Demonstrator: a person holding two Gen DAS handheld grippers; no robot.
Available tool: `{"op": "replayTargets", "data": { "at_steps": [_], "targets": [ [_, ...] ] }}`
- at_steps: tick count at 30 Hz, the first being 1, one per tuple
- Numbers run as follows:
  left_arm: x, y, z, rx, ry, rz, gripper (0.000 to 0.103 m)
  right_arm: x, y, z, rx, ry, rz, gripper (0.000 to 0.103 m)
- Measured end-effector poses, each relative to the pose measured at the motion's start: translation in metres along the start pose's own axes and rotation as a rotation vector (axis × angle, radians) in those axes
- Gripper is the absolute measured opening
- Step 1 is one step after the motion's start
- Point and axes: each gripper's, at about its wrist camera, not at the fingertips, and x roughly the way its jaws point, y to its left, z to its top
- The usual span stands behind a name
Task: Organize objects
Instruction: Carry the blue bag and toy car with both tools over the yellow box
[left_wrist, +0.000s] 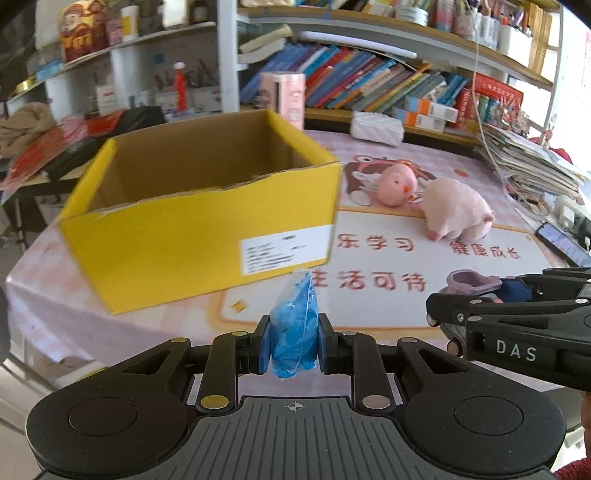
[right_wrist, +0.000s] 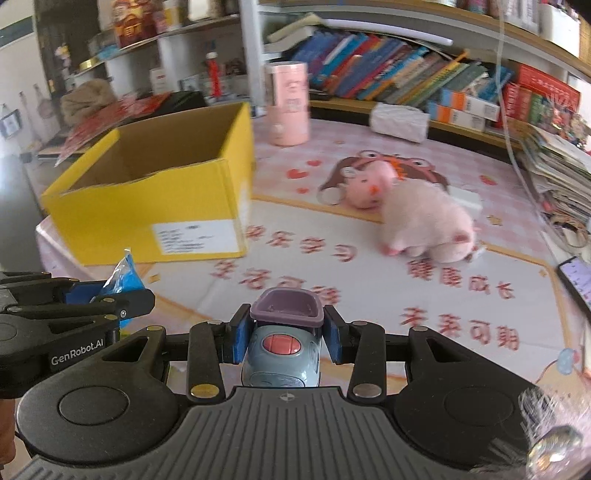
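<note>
My left gripper (left_wrist: 294, 345) is shut on a blue plastic-wrapped packet (left_wrist: 294, 328), held above the table in front of an open yellow cardboard box (left_wrist: 199, 229). My right gripper (right_wrist: 286, 332) is shut on a grey-blue toy car with a purple top (right_wrist: 282, 345). It shows in the left wrist view (left_wrist: 476, 295) at the right. The box (right_wrist: 155, 195) lies to the left in the right wrist view, and the packet (right_wrist: 123, 277) shows at the left there. A pink round plush (left_wrist: 399, 182) and a pale pink pig plush (left_wrist: 456, 210) lie on the mat beyond.
A pink cylinder container (right_wrist: 288, 103) and a white tissue pack (right_wrist: 399, 120) stand at the table's back. A stack of papers (right_wrist: 557, 173) and a phone (right_wrist: 576, 280) are at the right edge. Bookshelves rise behind the table.
</note>
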Motion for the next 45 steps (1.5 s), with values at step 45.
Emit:
{"op": "replayTargets", "data": {
  "at_steps": [45],
  "targets": [
    [-0.083,0.08,-0.02,-0.002,-0.189,0.1,0.022,-0.026,0.119,-0.002,-0.091,-0.095,0.082,0.038]
  ]
}}
